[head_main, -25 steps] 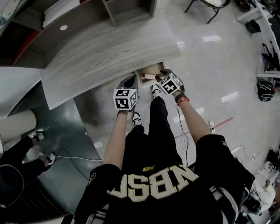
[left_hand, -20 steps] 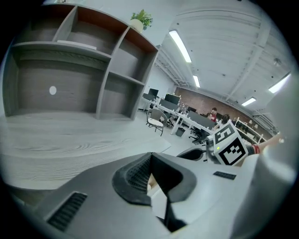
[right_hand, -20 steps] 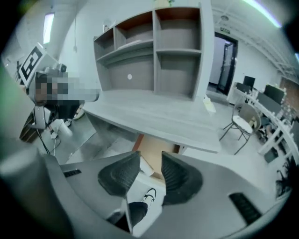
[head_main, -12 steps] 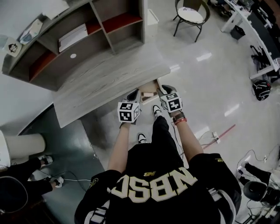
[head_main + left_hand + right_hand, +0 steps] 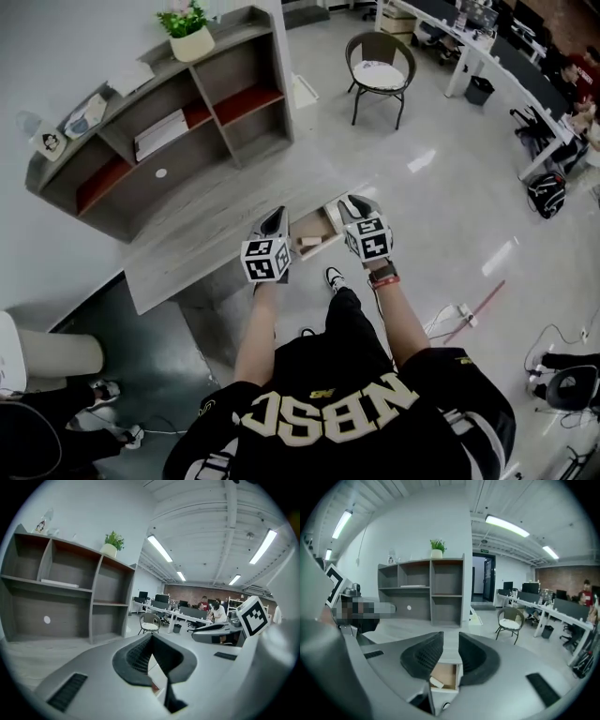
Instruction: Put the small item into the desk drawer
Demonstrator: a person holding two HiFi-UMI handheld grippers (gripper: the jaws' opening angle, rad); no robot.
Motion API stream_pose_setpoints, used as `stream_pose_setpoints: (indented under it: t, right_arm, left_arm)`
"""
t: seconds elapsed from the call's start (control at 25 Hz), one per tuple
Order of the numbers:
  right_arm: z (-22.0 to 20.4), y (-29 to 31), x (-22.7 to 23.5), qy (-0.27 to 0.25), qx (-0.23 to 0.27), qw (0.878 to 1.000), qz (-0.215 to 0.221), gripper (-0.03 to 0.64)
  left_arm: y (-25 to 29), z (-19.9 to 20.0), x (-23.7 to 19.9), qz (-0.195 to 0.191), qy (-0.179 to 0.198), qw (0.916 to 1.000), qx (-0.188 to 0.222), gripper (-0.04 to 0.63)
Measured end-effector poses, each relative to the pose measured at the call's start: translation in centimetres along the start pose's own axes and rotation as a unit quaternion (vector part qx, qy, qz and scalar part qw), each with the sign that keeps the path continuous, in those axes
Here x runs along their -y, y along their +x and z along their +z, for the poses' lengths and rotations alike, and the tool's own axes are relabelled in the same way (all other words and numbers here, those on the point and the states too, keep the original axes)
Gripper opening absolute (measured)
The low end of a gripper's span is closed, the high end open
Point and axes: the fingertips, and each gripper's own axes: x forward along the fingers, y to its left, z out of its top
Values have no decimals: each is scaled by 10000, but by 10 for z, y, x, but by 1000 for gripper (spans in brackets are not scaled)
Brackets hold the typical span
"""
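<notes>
The wooden desk drawer (image 5: 327, 222) stands pulled out at the right end of the grey desk (image 5: 206, 225). A small pale item (image 5: 309, 242) lies inside it. My right gripper (image 5: 354, 206) hovers just right of the drawer; in the right gripper view its jaws (image 5: 450, 654) are closing with nothing between them, and the drawer (image 5: 449, 676) and the item (image 5: 436, 682) show below through the gap. My left gripper (image 5: 272, 223) hangs over the desk edge left of the drawer; its fingertips (image 5: 151, 637) meet with nothing held.
A grey shelf unit (image 5: 169, 141) with a potted plant (image 5: 192, 33) stands on the back of the desk. A chair (image 5: 380, 75) is on the floor beyond. A seated person's legs (image 5: 47, 394) are at the lower left. A red stick (image 5: 478, 309) and cables lie on the floor.
The head view has pulled back and up, so the whole shelf and the chair now show. Both grippers stay beside the open drawer, a little wider apart; the item stays in the drawer.
</notes>
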Motion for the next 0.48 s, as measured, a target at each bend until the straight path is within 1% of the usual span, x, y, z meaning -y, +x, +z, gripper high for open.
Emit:
stream_pose_setpoints:
  t: [0.24,0.48]
  right_arm:
    - [50,-40,11,159,695,9969,-323,84]
    - [89,-74,6,198,1265,9910,-388,60]
  left_arm:
    - [-19,53,10,123,229,9983,524,14]
    - [-44,92,15,287,457,9941,939,14]
